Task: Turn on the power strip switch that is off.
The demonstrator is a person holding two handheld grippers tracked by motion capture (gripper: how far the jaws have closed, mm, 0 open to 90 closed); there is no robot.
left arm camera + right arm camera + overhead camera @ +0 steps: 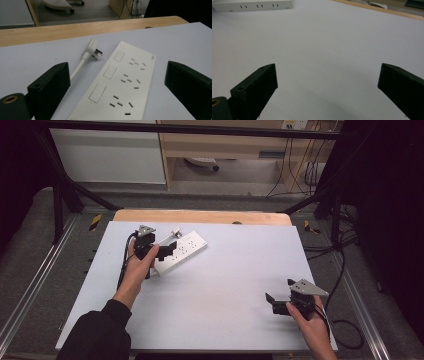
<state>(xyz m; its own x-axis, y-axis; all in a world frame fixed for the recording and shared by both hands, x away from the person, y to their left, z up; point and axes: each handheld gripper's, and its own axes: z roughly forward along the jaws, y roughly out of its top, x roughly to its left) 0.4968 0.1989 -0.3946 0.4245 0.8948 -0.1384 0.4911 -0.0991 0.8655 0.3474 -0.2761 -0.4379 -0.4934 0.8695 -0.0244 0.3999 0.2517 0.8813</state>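
Power strip (181,252) lies flat on the white worktop (225,290), in the far-left part, its long axis running diagonally from the near-left up toward the far edge. It carries 3 socket groups and 3 switches on its face. Its white cord curls off the left side and ends in the plug (93,49), which rests on the worktop just beside the strip's far end, prongs facing the strip.

Your left gripper (159,251) sits over the strip's near end, jaws spread wide. In the left gripper view the strip passes between the 2 jaws and runs away from you, so the jaws straddle its short width; neither jaw touches it as far as I can tell. Nothing is held.

Your right gripper (272,301) hovers near the near-right corner of the worktop, also wide open and empty, pointing left across bare surface. The strip shows far off at the top left of the right gripper view, well apart.

Judgement: the left hand is the nearer by far. A grasp across the strip's width needs only a descent and a close; jaw line is already square to the long axis.
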